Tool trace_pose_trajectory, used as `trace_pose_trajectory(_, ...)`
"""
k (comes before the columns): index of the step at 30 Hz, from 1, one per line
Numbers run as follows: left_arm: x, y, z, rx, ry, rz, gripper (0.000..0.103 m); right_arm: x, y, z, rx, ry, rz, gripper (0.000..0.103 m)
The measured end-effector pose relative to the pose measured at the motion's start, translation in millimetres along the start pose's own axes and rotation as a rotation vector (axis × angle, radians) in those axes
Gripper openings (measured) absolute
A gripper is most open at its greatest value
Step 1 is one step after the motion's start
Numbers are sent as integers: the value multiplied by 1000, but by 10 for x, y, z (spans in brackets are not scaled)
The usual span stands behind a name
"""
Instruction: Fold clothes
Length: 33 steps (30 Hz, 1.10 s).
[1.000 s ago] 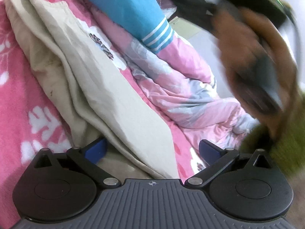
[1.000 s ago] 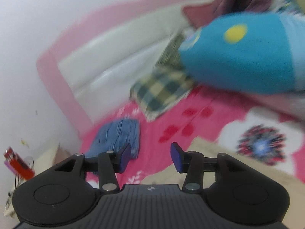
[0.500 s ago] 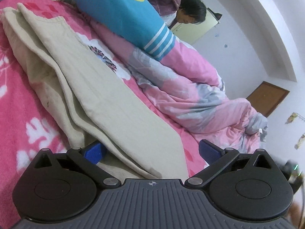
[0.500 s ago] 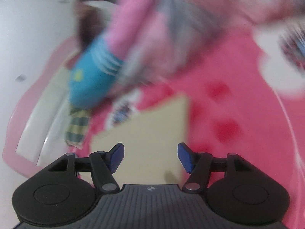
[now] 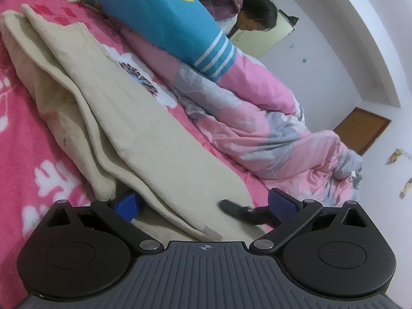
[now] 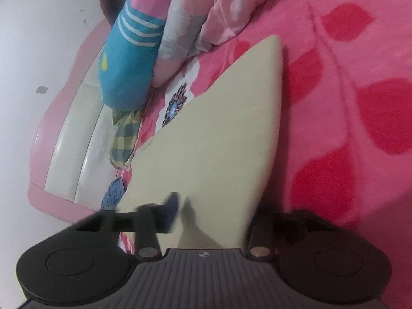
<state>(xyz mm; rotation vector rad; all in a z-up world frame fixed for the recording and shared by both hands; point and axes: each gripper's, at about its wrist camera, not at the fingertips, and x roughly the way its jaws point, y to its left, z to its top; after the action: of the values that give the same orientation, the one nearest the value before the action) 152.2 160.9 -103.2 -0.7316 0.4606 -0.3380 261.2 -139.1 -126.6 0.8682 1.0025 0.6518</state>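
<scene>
While the left tongs (image 5: 203, 203) gape around the trousers (image 5: 123, 118) on the bed (image 5: 28, 139), and the right tongs (image 6: 206, 213), just closing, pinch their near hem at 6 o'clock, that shallow bite could slip when lifted.

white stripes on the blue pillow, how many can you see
3, running side by side across the end of the blue fleece pillow where it rests on the pink floral quilt; the right wrist view shows the same three. More may be hidden underneath.
</scene>
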Motion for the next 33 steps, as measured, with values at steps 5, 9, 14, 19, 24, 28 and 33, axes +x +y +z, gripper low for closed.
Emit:
trace_pose_trajectory(5,-8,-100,-37,39,-10,4,102,-115,78,-96,-72,-69,43,5)
trace_pose_trajectory(9,18,-236,-89,43,16,-50,102,-357,195,-120,-139,-139,50,5)
trace_pose_trajectory(14,89,-517,-239,63,91,-141,102,-637,260,-143,-179,-160,62,5)
trace_pose_trajectory(19,240,-962,-548,111,213,-271,103,-1276,116,-248,-169,-224,25,5)
trace_pose_trajectory(24,407,-1466,-1070,193,358,-417,103,-2260,-110,-530,-160,-304,-101,5)
trace_pose_trajectory(28,434,-1762,-1476,288,454,-519,103,-3067,-268,-798,-151,-369,-219,5)
trace_pose_trajectory(33,416,-1866,-1702,370,501,-560,103,-3602,-606,-1000,-131,-410,-305,5)
